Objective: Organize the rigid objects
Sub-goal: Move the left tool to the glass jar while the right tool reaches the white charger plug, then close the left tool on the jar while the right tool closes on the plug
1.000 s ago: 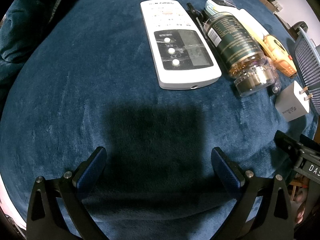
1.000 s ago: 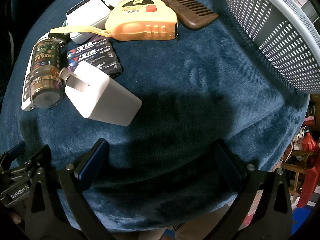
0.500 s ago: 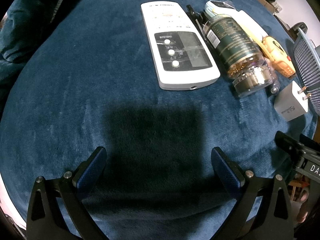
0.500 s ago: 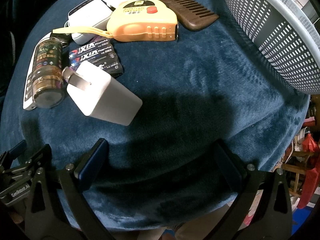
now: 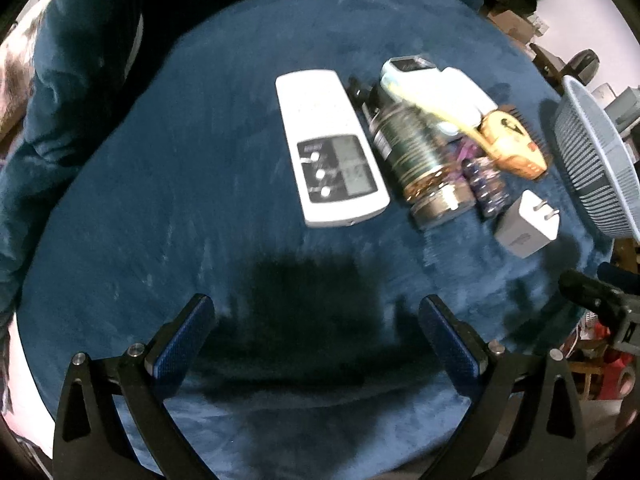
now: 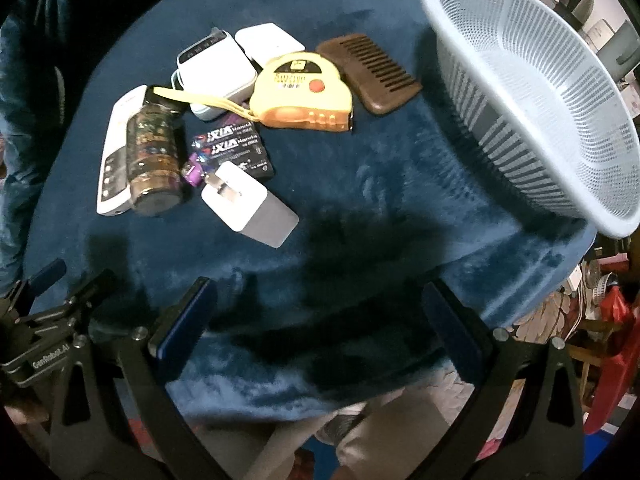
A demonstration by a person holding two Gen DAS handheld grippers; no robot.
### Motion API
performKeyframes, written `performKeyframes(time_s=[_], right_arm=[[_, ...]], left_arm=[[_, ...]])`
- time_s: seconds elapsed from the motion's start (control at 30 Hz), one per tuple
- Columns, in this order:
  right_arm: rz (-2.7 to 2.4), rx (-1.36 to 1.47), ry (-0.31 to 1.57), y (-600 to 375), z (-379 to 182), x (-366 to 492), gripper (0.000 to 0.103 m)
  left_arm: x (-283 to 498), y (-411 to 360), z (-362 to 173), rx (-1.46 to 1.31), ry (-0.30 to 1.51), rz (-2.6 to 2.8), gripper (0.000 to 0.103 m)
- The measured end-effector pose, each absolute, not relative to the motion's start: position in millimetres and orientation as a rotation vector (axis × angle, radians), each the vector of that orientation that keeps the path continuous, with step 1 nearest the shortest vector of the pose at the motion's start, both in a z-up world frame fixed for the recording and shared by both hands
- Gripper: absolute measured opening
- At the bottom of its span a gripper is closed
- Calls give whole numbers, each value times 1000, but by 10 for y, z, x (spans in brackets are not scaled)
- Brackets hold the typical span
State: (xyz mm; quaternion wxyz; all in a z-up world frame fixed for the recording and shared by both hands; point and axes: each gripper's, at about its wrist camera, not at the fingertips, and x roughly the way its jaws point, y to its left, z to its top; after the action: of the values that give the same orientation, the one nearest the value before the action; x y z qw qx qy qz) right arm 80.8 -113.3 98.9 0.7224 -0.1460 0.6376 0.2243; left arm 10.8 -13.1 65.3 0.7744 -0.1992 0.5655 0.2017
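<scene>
Left tongs point(image 5: 316, 336) are seen with arms spread wide, nothing between them, low in the frame over bare blue blanket point(image 5: 160, 220). Right tongs point(image 6: 316, 312) likewise gape apart and hold nothing.

A cluster of hard items is laid on the blanket-covered bench, upper left of centre in the right view. White remote point(image 6: 114, 152) lies at the far left, with an amber bottle point(image 6: 154, 160) on its side touching it. A battery pack point(image 6: 236, 148) sits just right of the bottle; a white plug charger point(image 6: 252, 210) lies nearest the tongs, prongs toward the batteries. Yellow tape measure point(image 6: 304, 94) is found above, beside a brown comb point(image 6: 370, 72). Two white boxes point(image 6: 218, 70) lie behind the tape.

Pale mesh basket point(image 6: 540, 96) fills the upper right, empty, well apart from the cluster.
</scene>
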Motion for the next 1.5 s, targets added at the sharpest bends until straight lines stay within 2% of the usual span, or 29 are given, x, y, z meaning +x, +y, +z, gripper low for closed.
performKeyframes(time_s=[0.37,0.67,0.83,0.97,1.0,1.07,1.2,1.43,1.5], right_arm=[[642,-327,1479,-978,1165,1196,103],[736,-390,1462,-824,799,1116,101],[792,-429,1460,-601,688,1121,84],[844,-410,1528,-568,568,1113,39],[843,-413,1523,-581,568,1106,36],[843,-387,1513,-641,607,1118,31],[800,-282,1515,-829,690,1240,29],[786,-212,1549,-1008,705,1379,29],[787,-208,1553,-1016,736,1437,29]], left_arm=[[104,34,742,-460,1240,465,102],[167,73,652,-467,1257,463,102],[238,72,685,-473,1248,470,102],[364,83,742,-498,1228,457,102],[411,84,752,-507,1223,450,102],[516,67,773,-516,1212,432,102],[814,7,770,-511,1210,401,99],[1157,18,677,-581,1230,397,79],[1233,-4,631,-573,1253,395,61]])
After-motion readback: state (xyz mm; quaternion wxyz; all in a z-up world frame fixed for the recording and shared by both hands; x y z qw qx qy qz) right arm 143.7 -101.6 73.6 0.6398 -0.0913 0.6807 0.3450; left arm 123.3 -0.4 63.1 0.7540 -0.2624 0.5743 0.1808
